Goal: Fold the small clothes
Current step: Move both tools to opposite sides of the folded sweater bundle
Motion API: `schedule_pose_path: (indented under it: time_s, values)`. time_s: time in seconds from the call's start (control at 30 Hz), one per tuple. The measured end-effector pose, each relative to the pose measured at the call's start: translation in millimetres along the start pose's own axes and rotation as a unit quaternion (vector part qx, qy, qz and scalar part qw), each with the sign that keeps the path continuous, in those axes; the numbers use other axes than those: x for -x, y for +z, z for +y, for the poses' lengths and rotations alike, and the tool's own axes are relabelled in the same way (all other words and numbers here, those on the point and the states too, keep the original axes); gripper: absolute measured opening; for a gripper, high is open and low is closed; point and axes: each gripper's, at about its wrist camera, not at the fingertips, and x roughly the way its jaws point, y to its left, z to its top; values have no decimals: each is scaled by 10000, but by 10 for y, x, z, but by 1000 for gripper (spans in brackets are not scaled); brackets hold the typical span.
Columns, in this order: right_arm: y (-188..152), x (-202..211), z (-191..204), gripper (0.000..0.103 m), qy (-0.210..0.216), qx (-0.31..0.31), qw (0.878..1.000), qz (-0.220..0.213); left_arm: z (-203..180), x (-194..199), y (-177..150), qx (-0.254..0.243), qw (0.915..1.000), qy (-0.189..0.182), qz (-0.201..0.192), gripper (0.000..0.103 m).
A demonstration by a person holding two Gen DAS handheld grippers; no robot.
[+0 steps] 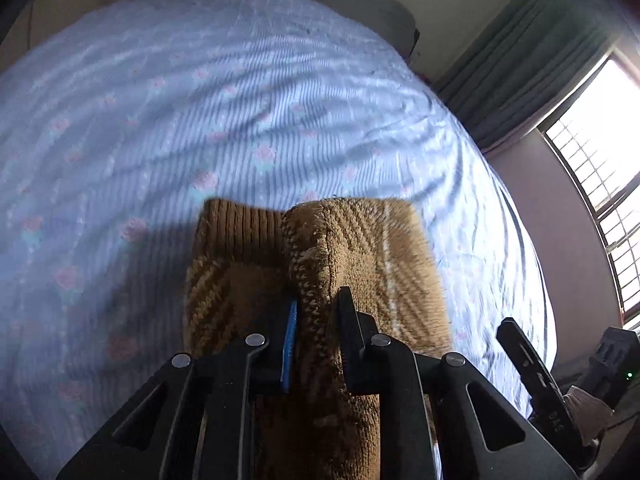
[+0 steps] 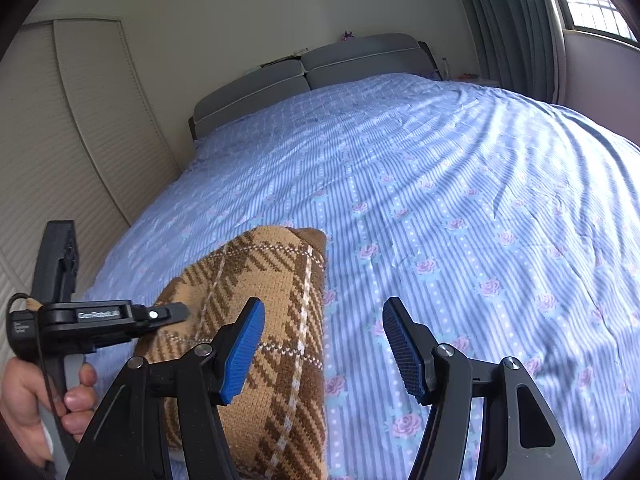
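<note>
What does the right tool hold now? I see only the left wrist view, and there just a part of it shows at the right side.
Observer: Nothing. The right tool is open, and only the bed sheet shows between its pads.
Operator: Which side of the knit garment faces that camera?
Observer: The patterned side. The knit garment shows a plaid of dark brown bands and thin white lines on tan.
Operator: Where does my left tool meet it, seen from there?
Observer: The left tool comes in from the left and reaches the garment's left edge, and a hand holds its handle below.
</note>
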Motion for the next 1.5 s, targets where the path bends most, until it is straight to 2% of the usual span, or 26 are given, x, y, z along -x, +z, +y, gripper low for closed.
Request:
schedule_pose_path:
  time_s: [0.1,0.17,0.3,0.43,0.5,0.57,0.63,0.77,0.9,0.97,1.1,1.2,1.3,1.4,1.5]
  values:
    - [23,61,32,62,50,35,9999,-105,-43,180,-13,-159,9997,94,-169,19]
    - [39,72,77,62,80,96,9998,-150,7,108,-52,-217,9993,288,-60,19]
    - [18,29,173,62,114,213,9997,-72,211,-155,-110,-18,9990,424,110,19]
    - [-96,-70,269,62,76,445,9989,109,145,-210,-170,-265,9982,544,22,21]
    - [-142,-112,290,62,62,510,9984,217,94,-131,-205,-311,9979,570,-65,23]
    - [-181,-145,297,62,48,523,9982,292,34,-32,-238,-384,9973,605,-140,31]
    - [-198,-135,315,62,44,508,9982,312,-30,107,-320,-449,9969,591,-265,46]
    - [-225,-116,367,62,78,608,9977,298,-113,179,-529,-648,9959,603,-188,47]
    - [-298,-160,437,62,-10,820,9958,404,-49,71,-674,-653,9943,840,-78,48]
    - [-339,-185,452,63,-20,906,9948,470,7,55,-736,-569,9948,836,-123,50]
    - [-389,-256,457,71,-149,1046,9930,530,66,-22,-842,-603,9937,910,-240,52]
    - [-424,-305,420,71,-62,914,9938,633,38,0,-866,-600,9933,914,-374,52]
    - [-403,-280,435,73,-127,974,9936,561,-40,89,-876,-655,9919,956,-519,52]
    - [-371,-188,452,73,-144,952,9942,482,-163,220,-892,-854,9874,1171,-641,53]
    - [-312,-94,429,77,100,814,9955,473,-237,348,-935,-1032,9839,1292,-682,60]
